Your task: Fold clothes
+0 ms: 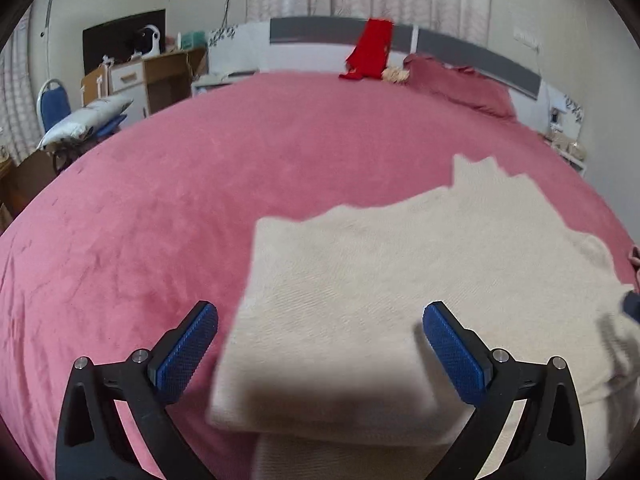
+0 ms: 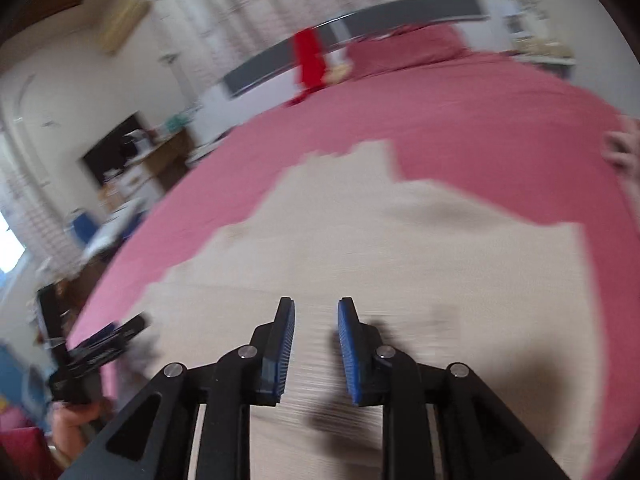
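A cream knit garment (image 1: 360, 280) lies partly folded on the pink bed cover (image 1: 160, 200), its near left part doubled over into a thick layer. My left gripper (image 1: 320, 312) hangs over that folded edge, open wide, with nothing between its blue pads. In the blurred right wrist view the same garment (image 2: 400, 240) spreads out below my right gripper (image 2: 317, 308). Its jaws stand a narrow gap apart and hold nothing. The left gripper (image 2: 100, 344) shows at the lower left of that view, at the garment's edge.
A red garment (image 1: 370, 48) hangs on the grey headboard, next to a pink pillow (image 1: 460, 84). A blue chair (image 1: 50, 100) with a pale cushion and a wooden cabinet (image 1: 148, 80) stand left of the bed. A hand (image 2: 622, 152) rests at the bed's right edge.
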{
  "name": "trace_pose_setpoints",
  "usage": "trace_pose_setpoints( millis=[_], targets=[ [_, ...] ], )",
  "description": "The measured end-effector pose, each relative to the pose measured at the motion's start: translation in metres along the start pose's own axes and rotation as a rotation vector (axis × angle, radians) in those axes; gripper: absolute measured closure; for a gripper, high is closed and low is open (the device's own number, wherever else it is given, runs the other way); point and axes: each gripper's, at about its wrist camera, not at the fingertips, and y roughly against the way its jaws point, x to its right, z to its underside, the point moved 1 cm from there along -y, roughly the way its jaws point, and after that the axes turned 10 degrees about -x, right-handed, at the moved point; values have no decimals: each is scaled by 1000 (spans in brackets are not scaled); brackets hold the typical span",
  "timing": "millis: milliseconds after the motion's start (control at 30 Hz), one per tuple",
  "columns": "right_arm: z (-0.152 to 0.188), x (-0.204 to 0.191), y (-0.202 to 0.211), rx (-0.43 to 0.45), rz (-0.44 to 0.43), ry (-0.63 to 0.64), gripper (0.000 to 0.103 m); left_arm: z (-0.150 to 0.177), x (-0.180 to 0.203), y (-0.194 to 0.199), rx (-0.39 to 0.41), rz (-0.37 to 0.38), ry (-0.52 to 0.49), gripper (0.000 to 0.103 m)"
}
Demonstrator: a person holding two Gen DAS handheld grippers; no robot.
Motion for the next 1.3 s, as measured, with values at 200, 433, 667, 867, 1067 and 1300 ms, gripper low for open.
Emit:
trace_pose_setpoints(
  millis=[200, 433, 667, 867, 1067, 1300],
  targets=[
    [18, 9, -31, -127, 101, 48, 99, 11, 4, -24, -36, -13, -36, 0],
    [14, 54, -1, -93, 95, -87, 93, 2, 7, -30, -64, 3, -52, 0],
    [-49, 36, 15, -59, -77, 27, 77, -71, -1, -37, -101, 210, 17, 0],
    [-126, 54, -34, -174, 36, 14, 77, -159, 54, -84, -171, 274, -144, 0],
    [-162, 93, -80, -238, 59, -81, 76, -193, 113, -145, -305, 318, -281, 0],
    [-176, 105, -122, -288, -25, -75, 74, -201, 133, -184, -329, 307, -312, 0]
  ],
)
